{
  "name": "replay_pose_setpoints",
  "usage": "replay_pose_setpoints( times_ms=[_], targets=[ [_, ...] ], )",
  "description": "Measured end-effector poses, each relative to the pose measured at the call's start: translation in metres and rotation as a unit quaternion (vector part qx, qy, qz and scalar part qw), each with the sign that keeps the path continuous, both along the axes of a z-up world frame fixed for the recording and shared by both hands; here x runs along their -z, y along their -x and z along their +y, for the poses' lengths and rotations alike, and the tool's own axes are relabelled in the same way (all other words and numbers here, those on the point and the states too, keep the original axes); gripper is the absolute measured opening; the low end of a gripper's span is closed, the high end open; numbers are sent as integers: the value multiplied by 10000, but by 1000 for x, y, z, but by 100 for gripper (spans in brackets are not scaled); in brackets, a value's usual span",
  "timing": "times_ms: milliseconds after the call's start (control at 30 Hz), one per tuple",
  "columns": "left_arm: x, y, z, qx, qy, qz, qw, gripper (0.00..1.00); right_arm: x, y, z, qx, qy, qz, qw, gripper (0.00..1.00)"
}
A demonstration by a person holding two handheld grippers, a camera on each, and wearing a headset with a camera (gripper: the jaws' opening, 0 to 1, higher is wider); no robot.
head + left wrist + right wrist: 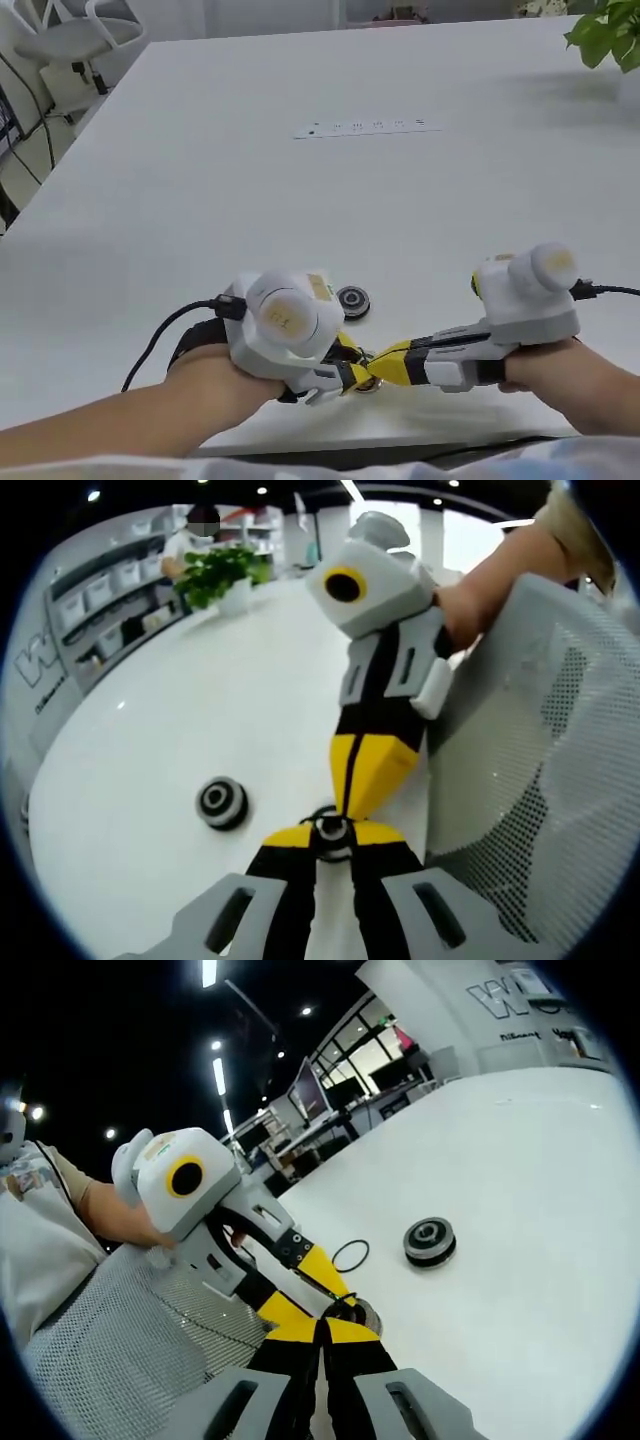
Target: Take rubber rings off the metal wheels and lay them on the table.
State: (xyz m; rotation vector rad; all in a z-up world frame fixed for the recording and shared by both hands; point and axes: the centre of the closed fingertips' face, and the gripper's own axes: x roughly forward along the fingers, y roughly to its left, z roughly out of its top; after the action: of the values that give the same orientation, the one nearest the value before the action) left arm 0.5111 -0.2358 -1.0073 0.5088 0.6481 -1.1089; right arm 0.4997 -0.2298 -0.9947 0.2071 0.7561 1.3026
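Observation:
A small metal wheel [332, 830] hangs just above the white table [300, 200] near its front edge, with my left gripper [332, 834] shut on it. My right gripper [321, 1326] meets it tip to tip [378, 372], jaws pinched together on the wheel's black rubber ring. The left gripper [352, 376] comes in from the left. A second metal wheel [353, 301] with its black ring on lies flat on the table just beyond the tips [222, 803] [430, 1241]. One loose rubber ring [350, 1255] lies flat beside the left gripper.
A white power strip [368, 127] lies far back at mid table. A potted plant [605, 35] stands at the far right corner, a white chair [75, 40] off the far left. A mesh chair back [530, 760] rises close behind the table's front edge.

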Motion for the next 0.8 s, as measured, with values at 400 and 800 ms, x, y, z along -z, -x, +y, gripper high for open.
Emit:
replay_pose_setpoints(
  times_ms=[400,800],
  targets=[
    [0,0,-1,44,40,-46,10000,13,6,-5,-6,140,105,2,9998,0],
    [-6,4,-6,208,74,-63,9997,15,7,-7,-8,196,148,-26,9997,0]
  ],
)
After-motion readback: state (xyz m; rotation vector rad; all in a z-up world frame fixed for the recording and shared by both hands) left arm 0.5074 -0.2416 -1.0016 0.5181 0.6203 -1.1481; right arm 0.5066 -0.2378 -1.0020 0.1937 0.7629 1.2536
